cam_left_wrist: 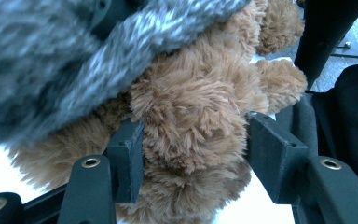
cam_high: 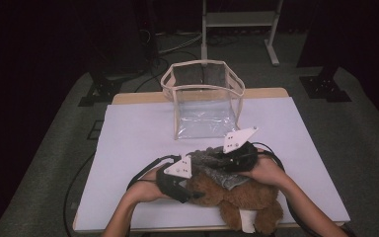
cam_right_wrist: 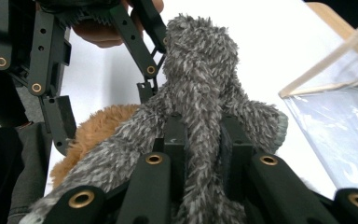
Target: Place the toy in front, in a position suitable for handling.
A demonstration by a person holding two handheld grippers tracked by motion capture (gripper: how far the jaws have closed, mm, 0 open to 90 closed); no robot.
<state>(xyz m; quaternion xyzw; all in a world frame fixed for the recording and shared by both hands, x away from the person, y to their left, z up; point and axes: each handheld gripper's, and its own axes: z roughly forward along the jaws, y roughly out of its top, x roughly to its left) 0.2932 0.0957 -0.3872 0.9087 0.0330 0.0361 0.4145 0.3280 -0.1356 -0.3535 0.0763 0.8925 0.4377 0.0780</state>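
Observation:
A brown teddy bear (cam_high: 249, 200) lies at the front of the table, with a grey fuzzy cloth (cam_high: 211, 164) draped over its upper part. My left gripper (cam_high: 193, 193) comes in from the left, and its jaws are shut on the bear's brown fur (cam_left_wrist: 191, 107), under the grey cloth (cam_left_wrist: 51, 60). My right gripper (cam_high: 216, 160) is just behind the bear. It is shut on a fold of the grey cloth (cam_right_wrist: 200, 84), which rises between its jaws (cam_right_wrist: 203, 140). In the right gripper view the bear (cam_right_wrist: 98, 128) shows below the left gripper's black linkage (cam_right_wrist: 60, 70).
A clear plastic bag with a beige rim (cam_high: 202, 94) stands open on the far middle of the table, and it is at the right in the right gripper view (cam_right_wrist: 340, 126). The table's pale cover (cam_high: 133, 128) spreads to both sides. Cables trail off the left front edge.

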